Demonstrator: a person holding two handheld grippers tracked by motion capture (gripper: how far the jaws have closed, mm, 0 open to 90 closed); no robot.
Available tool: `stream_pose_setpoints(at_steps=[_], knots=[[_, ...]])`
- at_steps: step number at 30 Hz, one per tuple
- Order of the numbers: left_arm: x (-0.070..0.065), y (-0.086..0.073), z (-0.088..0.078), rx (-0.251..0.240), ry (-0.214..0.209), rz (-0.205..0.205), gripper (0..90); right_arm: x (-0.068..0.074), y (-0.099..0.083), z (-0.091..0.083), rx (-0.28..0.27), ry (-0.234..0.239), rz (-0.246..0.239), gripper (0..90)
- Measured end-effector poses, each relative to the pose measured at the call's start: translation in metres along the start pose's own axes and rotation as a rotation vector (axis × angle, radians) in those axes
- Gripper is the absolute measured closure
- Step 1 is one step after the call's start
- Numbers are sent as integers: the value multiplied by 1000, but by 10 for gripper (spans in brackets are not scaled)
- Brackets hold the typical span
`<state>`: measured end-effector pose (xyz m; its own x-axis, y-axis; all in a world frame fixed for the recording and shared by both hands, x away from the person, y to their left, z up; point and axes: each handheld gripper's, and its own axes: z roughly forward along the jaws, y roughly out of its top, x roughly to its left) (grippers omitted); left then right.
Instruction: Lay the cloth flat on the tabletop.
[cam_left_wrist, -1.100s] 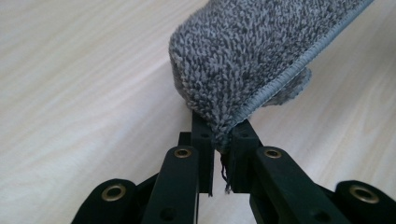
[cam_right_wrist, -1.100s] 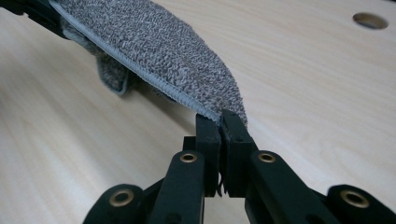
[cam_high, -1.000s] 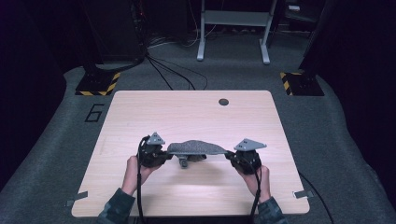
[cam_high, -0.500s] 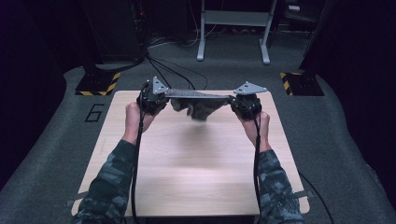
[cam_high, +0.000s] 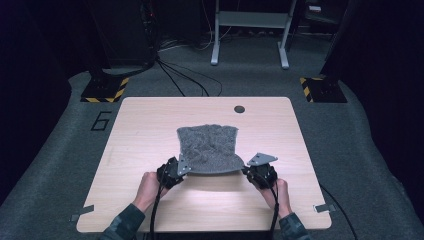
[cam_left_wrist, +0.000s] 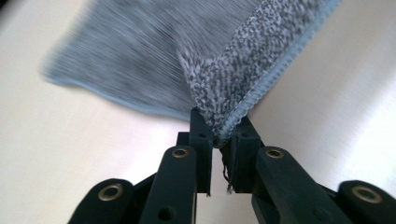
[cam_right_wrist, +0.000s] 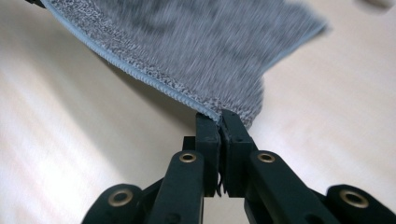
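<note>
A grey knitted cloth (cam_high: 207, 147) with a pale blue hem lies spread on the wooden table (cam_high: 145, 120), its far part flat and its near edge slightly raised. My left gripper (cam_high: 184, 169) is shut on the near left corner; in the left gripper view the hem (cam_left_wrist: 254, 95) is pinched between the jaw tips (cam_left_wrist: 218, 135). My right gripper (cam_high: 248, 171) is shut on the near right corner; the right gripper view shows the cloth (cam_right_wrist: 196, 51) running away from the closed jaws (cam_right_wrist: 219, 123). A person's hands hold both grippers near the table's front.
A small dark round hole (cam_high: 239, 108) sits near the table's far edge. Two stands with yellow-black bases (cam_high: 105, 90) (cam_high: 322, 87) and a white frame (cam_high: 250, 35) are on the floor behind. Cables trail from both grippers over the front edge.
Both grippers swung the cloth up and away over the far side of the table, then came back down toward the front. The cloth, bunched a second ago, now lies spread out.
</note>
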<state>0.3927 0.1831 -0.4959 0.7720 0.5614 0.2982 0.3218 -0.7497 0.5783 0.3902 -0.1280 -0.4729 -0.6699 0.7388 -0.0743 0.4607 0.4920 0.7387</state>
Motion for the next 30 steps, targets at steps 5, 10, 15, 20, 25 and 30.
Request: stream_pose_setpoints(at_steps=[5,10,15,20,25,30], knots=[[-2,-14,-2,-38,-93,-106,757,8,-22,-1,25,46,24,841],[-2,-27,-13,-39,-113,-162,559,11,-32,-6,22,109,48,694],[10,-41,-34,-78,-89,-232,362,3,-31,-15,-24,145,100,476],[33,-43,-47,-121,-48,-295,276,-12,-23,-19,-59,128,121,366],[53,-27,-39,-122,-23,-342,257,-29,-7,-13,-78,66,157,392],[63,-11,-15,-103,-46,-373,268,-45,10,9,-48,41,169,423]])
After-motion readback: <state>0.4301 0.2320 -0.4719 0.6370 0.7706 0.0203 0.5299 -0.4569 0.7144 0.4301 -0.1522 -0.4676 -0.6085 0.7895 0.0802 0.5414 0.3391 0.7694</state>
